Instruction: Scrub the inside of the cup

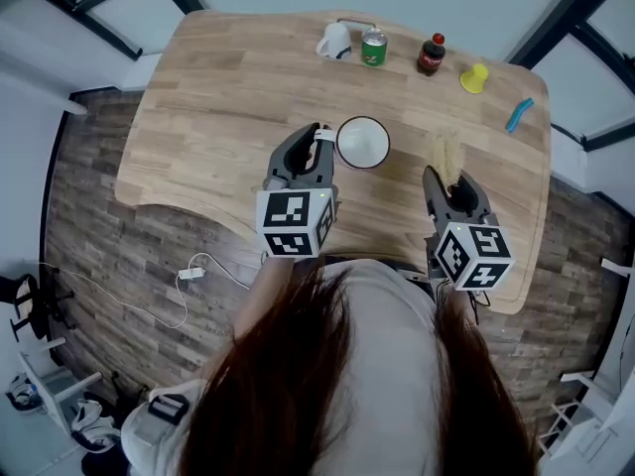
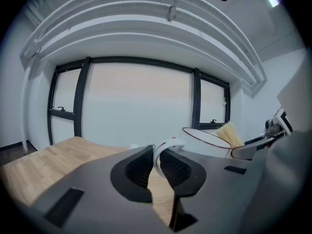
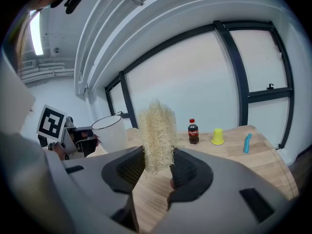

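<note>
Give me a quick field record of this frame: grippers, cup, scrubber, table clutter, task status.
left gripper: shut on the handle of the cup
right gripper: shut on the scrubber, fibrous end sticking up past the jaws
cup: white, upright, mouth up, nothing seen inside
scrubber position: right of the cup, outside it, not touching
table far edge: white mug, green can, cola bottle, yellow cup, blue tool
task status: scrubbing not yet begun
</note>
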Tool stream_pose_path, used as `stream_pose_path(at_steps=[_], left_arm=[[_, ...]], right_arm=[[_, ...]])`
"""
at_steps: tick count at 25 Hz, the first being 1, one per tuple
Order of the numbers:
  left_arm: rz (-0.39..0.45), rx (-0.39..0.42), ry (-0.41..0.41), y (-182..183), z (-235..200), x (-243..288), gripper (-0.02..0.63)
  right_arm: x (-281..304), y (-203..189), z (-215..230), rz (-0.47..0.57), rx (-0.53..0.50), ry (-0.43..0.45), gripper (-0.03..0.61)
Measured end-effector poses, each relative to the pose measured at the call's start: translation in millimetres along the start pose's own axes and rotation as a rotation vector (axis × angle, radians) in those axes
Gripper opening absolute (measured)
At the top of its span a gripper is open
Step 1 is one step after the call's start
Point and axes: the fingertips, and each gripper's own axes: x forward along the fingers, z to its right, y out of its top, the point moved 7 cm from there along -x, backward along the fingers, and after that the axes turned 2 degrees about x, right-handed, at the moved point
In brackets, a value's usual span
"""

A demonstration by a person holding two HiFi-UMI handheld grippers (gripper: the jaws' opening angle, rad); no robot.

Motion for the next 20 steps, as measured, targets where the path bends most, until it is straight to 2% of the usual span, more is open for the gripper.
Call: stream_pose_path(at_steps=[8, 20], left_arm=[[-0.011, 0.041, 0.026, -1.6, -4.6, 1.5, 0.046], [-0.044, 0.176, 0.061, -4.5, -5.6, 2.6, 0.046]], right_arm=[[1.2, 6.6, -9.0, -0.007, -0.041, 0.029, 0.156], [6.7, 9.6, -29.9, -0.041, -0.144, 0.085, 0.156]])
